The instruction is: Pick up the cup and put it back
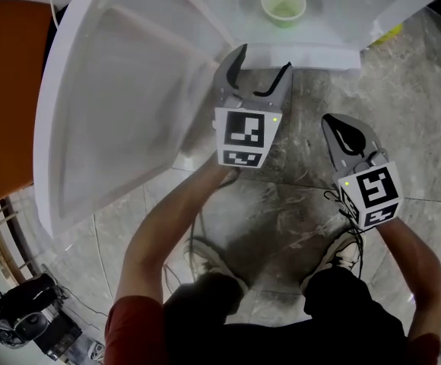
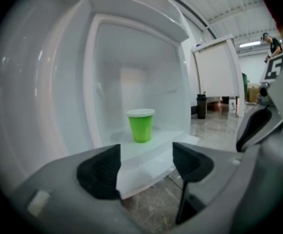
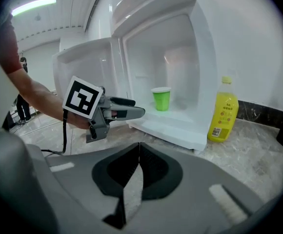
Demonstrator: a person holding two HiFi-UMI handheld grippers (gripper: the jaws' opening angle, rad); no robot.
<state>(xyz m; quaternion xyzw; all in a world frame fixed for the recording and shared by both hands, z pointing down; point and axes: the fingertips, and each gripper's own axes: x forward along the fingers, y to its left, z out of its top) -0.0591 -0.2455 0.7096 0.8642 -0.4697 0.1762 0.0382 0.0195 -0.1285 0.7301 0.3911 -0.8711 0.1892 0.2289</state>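
So, the left tongs (image 2: 146, 165): grey moulded plastic with curved black rubbery pads (image 2: 100, 172), held wide apart, nothing clamped between them. Framed in that gap, but well beyond the tips, the small green plastic cup (image 2: 141, 126) can be seen. It's tapered and round with a pale rolled rim, stood upright on the smooth inner floor of the compact white fridge (image 2: 131, 48).

The right tongs (image 3: 139, 147) are pressed together, the two black pads meeting in a thin seam, and nothing is gripped there either. They're held back nearer the person's body, over the floor and well apart from the cup. A cube with black-and-white square markers (image 1: 242, 135) is carried on each tool.

The fridge interior is glossy moulded plastic with rounded corners. Its door (image 1: 122, 97) is swung wide open to the left, and a white inner liner with raised moulded edges is shown to the head view. The fridge is set directly on a polished grey marbled stone floor (image 1: 281, 211). Just beside its right side, a yellow plastic bottle (image 3: 223, 112) with a printed label is stood upright. Farther off, a dark cylindrical tumbler (image 2: 202, 105) is stood on the floor near a flat white panel (image 2: 217, 77).
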